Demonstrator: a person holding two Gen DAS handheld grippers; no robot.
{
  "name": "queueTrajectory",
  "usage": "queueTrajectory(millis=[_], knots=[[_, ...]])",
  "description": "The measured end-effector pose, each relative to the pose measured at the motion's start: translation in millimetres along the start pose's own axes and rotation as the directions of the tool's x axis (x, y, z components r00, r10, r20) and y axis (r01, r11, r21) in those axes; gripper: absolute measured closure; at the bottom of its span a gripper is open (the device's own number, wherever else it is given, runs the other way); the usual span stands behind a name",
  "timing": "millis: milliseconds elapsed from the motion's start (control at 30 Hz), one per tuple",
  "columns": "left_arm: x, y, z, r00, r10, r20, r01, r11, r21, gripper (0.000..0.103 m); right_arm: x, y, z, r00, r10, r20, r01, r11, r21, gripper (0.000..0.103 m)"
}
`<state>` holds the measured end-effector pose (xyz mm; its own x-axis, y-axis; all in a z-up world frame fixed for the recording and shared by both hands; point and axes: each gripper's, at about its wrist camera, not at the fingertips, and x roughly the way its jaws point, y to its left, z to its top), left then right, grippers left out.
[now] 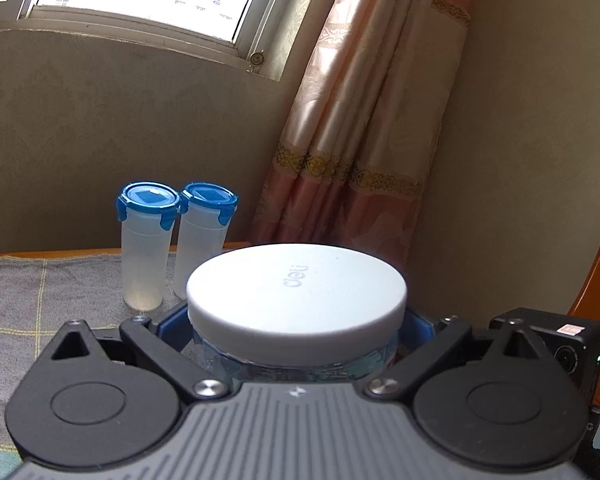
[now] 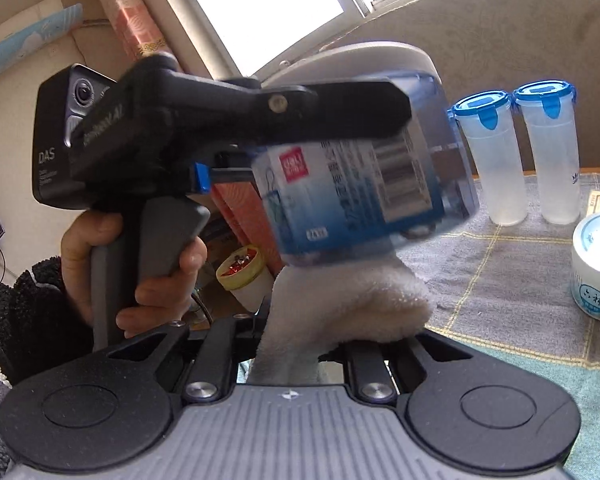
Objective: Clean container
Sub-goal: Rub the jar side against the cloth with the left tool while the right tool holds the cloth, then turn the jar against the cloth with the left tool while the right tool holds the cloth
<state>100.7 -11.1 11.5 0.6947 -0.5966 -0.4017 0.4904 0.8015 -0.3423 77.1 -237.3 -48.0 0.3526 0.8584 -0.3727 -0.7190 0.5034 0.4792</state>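
A clear blue plastic container (image 1: pixel 292 364) with a flat white lid (image 1: pixel 296 288) sits between the wide-set fingers of my left gripper (image 1: pixel 296 320), which is shut on it. In the right wrist view the container (image 2: pixel 360 192) hangs above the table, tilted, with one black finger (image 2: pixel 352 108) across its side; a hand (image 2: pixel 160 288) holds that gripper's handle. My right gripper (image 2: pixel 296 344) is shut on a white fluffy cloth (image 2: pixel 352 292). The cloth's bunched top presses against the container's underside. The right fingertips are hidden by the cloth.
Two tall translucent tumblers (image 2: pixel 492 160) (image 2: pixel 552 156) with blue clip lids stand at the back of the table. A small white jar (image 2: pixel 598 268) with blue print sits at right on the grey checked tablecloth (image 2: pixel 500 280). A pink curtain (image 1: pixel 360 140) hangs behind.
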Motion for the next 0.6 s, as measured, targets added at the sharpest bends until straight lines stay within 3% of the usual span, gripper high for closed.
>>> queueTrajectory(millis=[600], knots=[[-9.8,8.3,0.0,0.999,0.032,-0.018,-0.032,0.999,0.014,0.004,-19.8,-26.1,2.6,0.993,-0.105,0.058,0.102,0.994,0.046,0.085]])
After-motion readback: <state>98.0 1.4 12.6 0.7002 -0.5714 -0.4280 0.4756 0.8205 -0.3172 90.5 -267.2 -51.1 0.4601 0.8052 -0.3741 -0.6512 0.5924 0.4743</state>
